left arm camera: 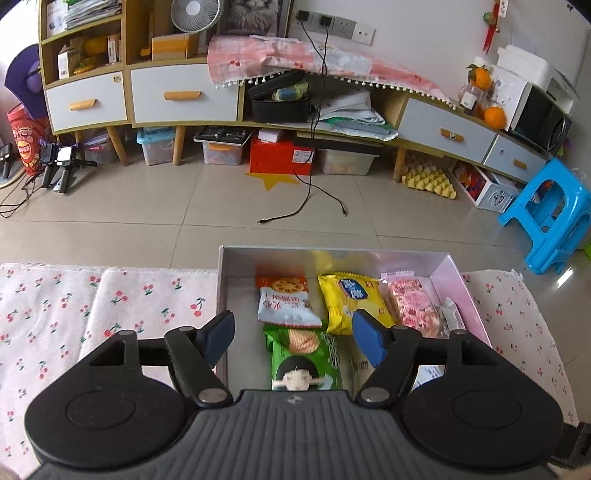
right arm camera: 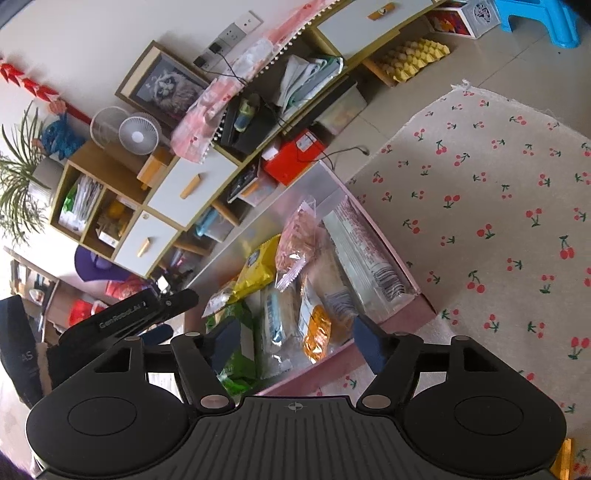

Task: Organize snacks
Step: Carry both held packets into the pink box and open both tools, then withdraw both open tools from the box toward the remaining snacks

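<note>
Green crinkly snack packet (left arm camera: 304, 354) lying soft, light in pink box (left arm camera: 472, 306); left gripper (left arm camera: 293, 336), right gripper (right arm camera: 295, 341) hovering half-open, empty; pinching packet's sealed edge looking best.

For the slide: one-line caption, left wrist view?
Left gripper open over a pink box of snack packets on a cherry-print cloth, green packet between its fingers.

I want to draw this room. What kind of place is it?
Probably a living room in someone's home. There's a long TV cabinet with drawers, a small fan, a blue stool, and a snack box on a cherry-print cloth.
</note>
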Demonstrator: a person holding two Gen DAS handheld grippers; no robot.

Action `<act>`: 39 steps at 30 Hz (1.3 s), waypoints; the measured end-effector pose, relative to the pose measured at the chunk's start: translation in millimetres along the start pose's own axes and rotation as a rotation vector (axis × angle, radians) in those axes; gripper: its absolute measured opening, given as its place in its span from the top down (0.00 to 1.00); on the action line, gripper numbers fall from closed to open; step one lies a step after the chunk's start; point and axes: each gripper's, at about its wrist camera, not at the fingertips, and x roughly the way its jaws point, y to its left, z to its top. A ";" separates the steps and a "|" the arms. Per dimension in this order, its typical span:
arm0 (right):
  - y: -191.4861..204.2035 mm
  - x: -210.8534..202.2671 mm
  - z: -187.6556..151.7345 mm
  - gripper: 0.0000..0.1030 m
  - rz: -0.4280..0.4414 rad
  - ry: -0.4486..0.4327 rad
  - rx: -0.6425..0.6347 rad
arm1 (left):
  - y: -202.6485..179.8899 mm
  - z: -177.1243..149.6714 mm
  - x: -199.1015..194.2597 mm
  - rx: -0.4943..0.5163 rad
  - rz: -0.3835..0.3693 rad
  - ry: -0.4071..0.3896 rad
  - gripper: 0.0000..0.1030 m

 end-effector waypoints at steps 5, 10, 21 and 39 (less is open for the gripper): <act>-1.5 -10.6 0.2 0.32 -0.015 0.026 -0.015 | -3.1 -9.5 -12.8 0.005 0.001 0.005 0.28; -0.1 -23.4 -0.6 0.27 -0.022 0.037 -0.052 | -5.5 -20.7 -24.9 0.016 0.009 0.010 0.21; -0.4 -41.5 -6.6 0.20 -0.065 0.073 -0.130 | -6.6 -49.7 -44.2 0.024 0.064 0.031 0.08; -15.7 -66.5 -23.9 0.20 -0.193 0.118 -0.316 | -3.4 -119.0 -62.2 -0.062 0.076 0.102 0.04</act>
